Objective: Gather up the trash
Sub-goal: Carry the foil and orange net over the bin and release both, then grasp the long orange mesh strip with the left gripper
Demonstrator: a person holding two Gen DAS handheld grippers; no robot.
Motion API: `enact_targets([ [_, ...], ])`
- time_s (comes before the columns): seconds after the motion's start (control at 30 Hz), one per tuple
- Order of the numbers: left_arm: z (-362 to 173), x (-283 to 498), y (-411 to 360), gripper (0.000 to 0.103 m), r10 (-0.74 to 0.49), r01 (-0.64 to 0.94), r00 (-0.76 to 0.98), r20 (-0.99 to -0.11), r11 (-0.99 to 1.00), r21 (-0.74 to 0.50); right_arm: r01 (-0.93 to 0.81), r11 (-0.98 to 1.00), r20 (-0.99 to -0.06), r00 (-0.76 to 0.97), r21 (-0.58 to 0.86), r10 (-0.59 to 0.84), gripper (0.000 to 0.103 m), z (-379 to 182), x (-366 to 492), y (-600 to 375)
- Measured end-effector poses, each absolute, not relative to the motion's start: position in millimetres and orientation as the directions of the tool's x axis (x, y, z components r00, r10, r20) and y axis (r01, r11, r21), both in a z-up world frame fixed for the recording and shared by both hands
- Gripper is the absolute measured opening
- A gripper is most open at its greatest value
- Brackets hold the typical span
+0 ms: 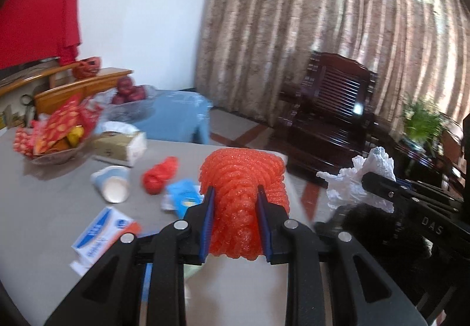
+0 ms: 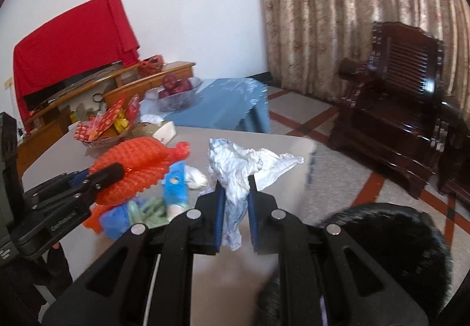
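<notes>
Gripping trash above the tabletop (image 1: 44,202).
Left claw (image 1: 235,193) clamped on orange foam net (image 1: 241,179); right claw (image 2: 237,187) clamped on crumpled white plastic (image 2: 235,170).

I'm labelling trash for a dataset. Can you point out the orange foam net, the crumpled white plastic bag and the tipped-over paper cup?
orange foam net (image 1: 241,179): left wrist view, its bulging upper middle.
crumpled white plastic bag (image 2: 235,170): right wrist view, its bunched centre.
tipped-over paper cup (image 1: 113,183): left wrist view, its side wall near the rim.
</notes>
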State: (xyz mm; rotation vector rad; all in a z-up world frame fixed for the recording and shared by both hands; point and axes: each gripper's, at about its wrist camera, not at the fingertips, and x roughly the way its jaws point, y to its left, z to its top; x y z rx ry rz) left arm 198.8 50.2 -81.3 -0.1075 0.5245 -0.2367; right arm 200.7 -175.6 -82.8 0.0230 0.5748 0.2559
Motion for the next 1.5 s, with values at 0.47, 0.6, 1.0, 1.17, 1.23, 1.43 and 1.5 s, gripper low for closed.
enact_targets([
  [0.47, -108, 183, -109, 0.029, -0.516, 0.499, 0.667, -0.538, 0.845, -0.191, 0.070, 0.996, -0.608, 0.794, 0.053, -0.024, 0.022, -129, 141, -314],
  [0.6, -120, 185, -139, 0.052, -0.571, 0.549, 0.596, -0.564, 0.803, -0.233, 0.151, 0.988, -0.649, 0.754, 0.028, -0.096, 0.037, -153, 129, -340],
  [1.0, -109, 183, -101, 0.081, -0.487, 0.475, 0.681, -0.546, 0.862, -0.176, 0.208, 0.977, -0.613, 0.778, 0.047, -0.136, 0.096, -148, 120, -331],
  [1.17, -99, 179, -47, 0.083, -0.380, 0.381, 0.767, -0.518, 0.918, -0.108, 0.085, 0.995, -0.586, 0.809, 0.057, -0.036, 0.096, -139, 143, -279],
  [1.23, -96, 180, -20, 0.083, -0.325, 0.327, 0.795, -0.511, 0.941, -0.090, 0.037, 0.997, -0.579, 0.815, 0.061, 0.006, 0.096, -135, 154, -255],
  [1.43, -99, 180, 55, 0.083, -0.174, 0.174, 0.844, -0.507, 0.984, -0.048, -0.093, 0.994, -0.573, 0.812, 0.065, 0.113, 0.096, -135, 183, -187],
  [1.5, -101, 183, 76, 0.083, -0.130, 0.128, 0.850, -0.511, 0.991, -0.038, -0.119, 0.991, -0.576, 0.806, 0.068, 0.136, 0.096, -137, 190, -171],
])
